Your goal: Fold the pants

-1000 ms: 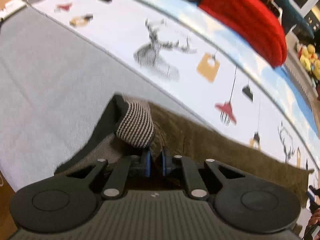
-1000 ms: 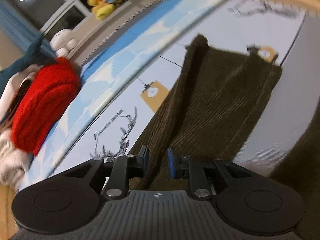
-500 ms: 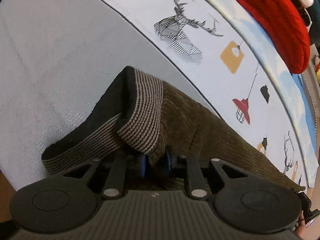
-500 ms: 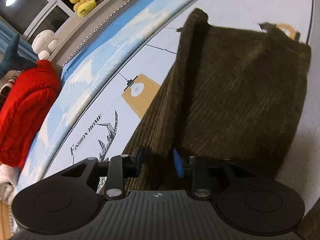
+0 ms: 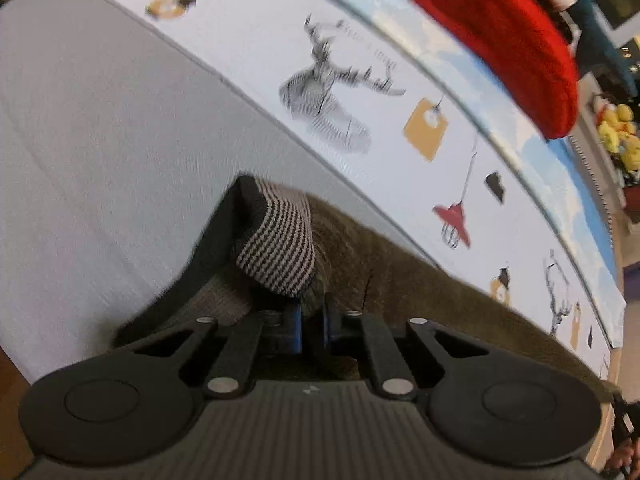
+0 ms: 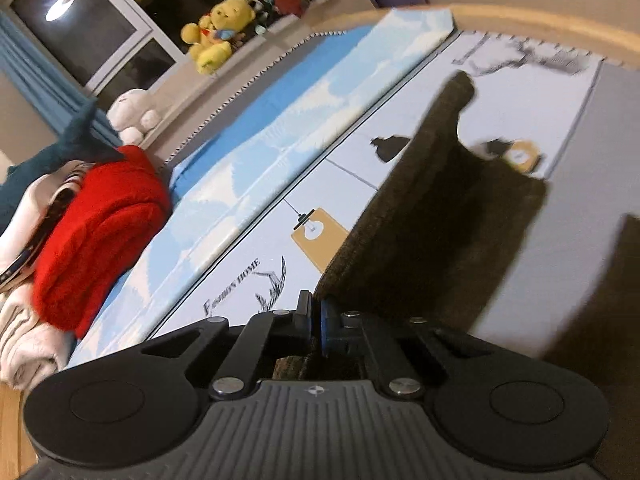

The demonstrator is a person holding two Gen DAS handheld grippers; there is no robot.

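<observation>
The pants (image 5: 420, 296) are brown corduroy with a striped knit waistband (image 5: 280, 252), lying on a bed (image 5: 100, 120) across the seam between its grey sheet and the printed one. In the left wrist view they fill the 6 o'clock area, the waistband at 12 o'clock from the pads.

The left gripper (image 5: 313, 326) has just been closing and is clenched on the cloth just below the waistband. The right gripper (image 6: 316, 322) has also just been closing and now pinches an edge of a leg (image 6: 440, 220), which hangs up off the bed toward 1 o'clock.

The cloth looks soft and limp, moderately heavy for fabric, thick where doubled; it sags and drapes rather than holding shape. The ribbed pile should give the pads good friction, so slipping seems unlikely. The elastic waistband would stretch, so a hold on the firmer corduroy beside it, and on the leg's hem or side seam, looks best. Nothing here is fragile.

A red blanket (image 6: 100, 232) lies at 9 o'clock, well apart.
</observation>
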